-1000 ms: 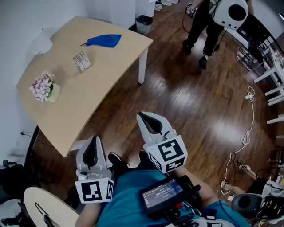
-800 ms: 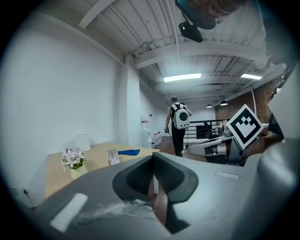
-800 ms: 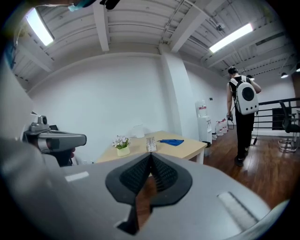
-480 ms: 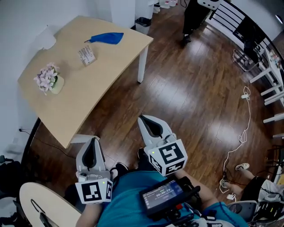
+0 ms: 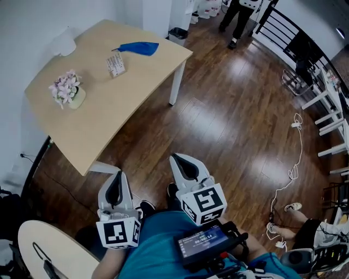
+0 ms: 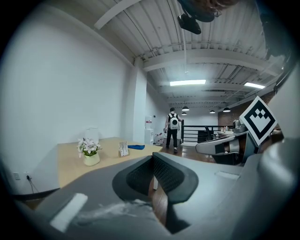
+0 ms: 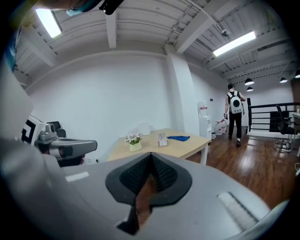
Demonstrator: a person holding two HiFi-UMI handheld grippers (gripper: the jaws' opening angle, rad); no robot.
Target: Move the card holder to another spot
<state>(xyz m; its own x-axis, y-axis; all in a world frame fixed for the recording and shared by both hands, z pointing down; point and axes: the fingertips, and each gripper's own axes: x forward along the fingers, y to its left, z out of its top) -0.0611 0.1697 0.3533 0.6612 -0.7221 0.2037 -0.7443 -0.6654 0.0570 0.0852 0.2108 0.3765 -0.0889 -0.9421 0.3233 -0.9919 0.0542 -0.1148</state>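
Note:
The card holder [image 5: 115, 65] is a small clear stand with a printed card, upright on the light wooden table [image 5: 109, 114] near its far end. It also shows in the left gripper view [image 6: 123, 149] and the right gripper view [image 7: 162, 139]. My left gripper [image 5: 114, 188] and right gripper [image 5: 182, 163] hang close to my body above the wood floor, well short of the table. Both point towards the table. The left gripper's [image 6: 153, 161] jaws meet with nothing between them, and the right gripper's [image 7: 151, 159] jaws are likewise closed and empty.
On the table also lie a blue cloth [image 5: 139, 48], a small pot of pale flowers [image 5: 68, 90] and a white jug [image 5: 65, 41]. A person [image 5: 237, 13] walks away at the far end. A bin [image 5: 178, 34] stands behind the table; cables [image 5: 294, 158] trail on the floor at right.
My view has shifted a little, so the table sits slightly more to the right in the frame. The person has walked farther away. Both grippers stay shut near my body.

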